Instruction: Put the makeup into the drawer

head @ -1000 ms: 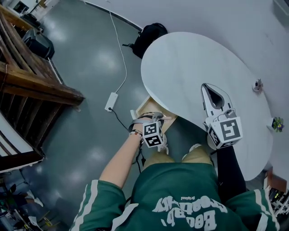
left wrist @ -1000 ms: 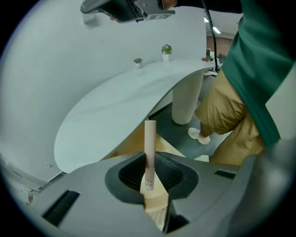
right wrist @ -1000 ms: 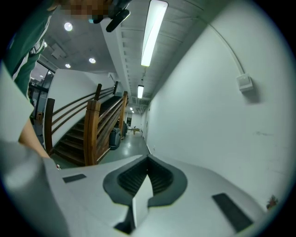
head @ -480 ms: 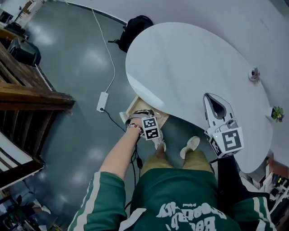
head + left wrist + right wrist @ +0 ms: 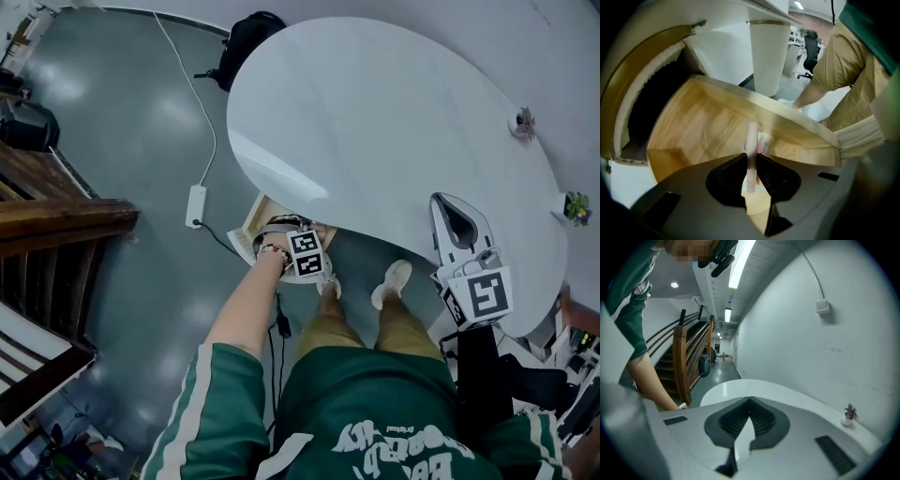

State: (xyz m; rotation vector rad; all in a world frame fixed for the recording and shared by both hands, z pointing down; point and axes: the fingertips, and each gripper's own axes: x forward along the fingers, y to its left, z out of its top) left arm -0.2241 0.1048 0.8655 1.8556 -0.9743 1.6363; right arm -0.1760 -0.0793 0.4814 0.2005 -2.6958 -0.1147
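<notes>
My left gripper [image 5: 751, 158] points steeply down into an open light-wood drawer [image 5: 689, 126] and is shut on a slim pink makeup tube [image 5: 751, 138], which stands upright between the pads. A small pale round item [image 5: 764, 140] lies on the drawer floor just behind the tube. From the head view the drawer [image 5: 253, 214] sticks out under the near-left edge of the white oval table [image 5: 375, 112], and the left gripper's marker cube [image 5: 306, 253] hangs over it. My right gripper [image 5: 457, 214] hovers over the table's near-right edge, shut and empty, as the right gripper view [image 5: 750, 401] confirms.
The table's ribbed white pedestal [image 5: 768, 56] stands behind the drawer. Two tiny plant pots [image 5: 522, 122] [image 5: 576, 206] sit at the table's far right. On the floor are a black backpack [image 5: 248, 37], a power strip [image 5: 195, 206] and the person's shoes [image 5: 394, 281]. A wooden staircase [image 5: 47, 206] is at left.
My left gripper has sunk down into the drawer with the tube. The right gripper has slid back toward the table's near-right edge.
</notes>
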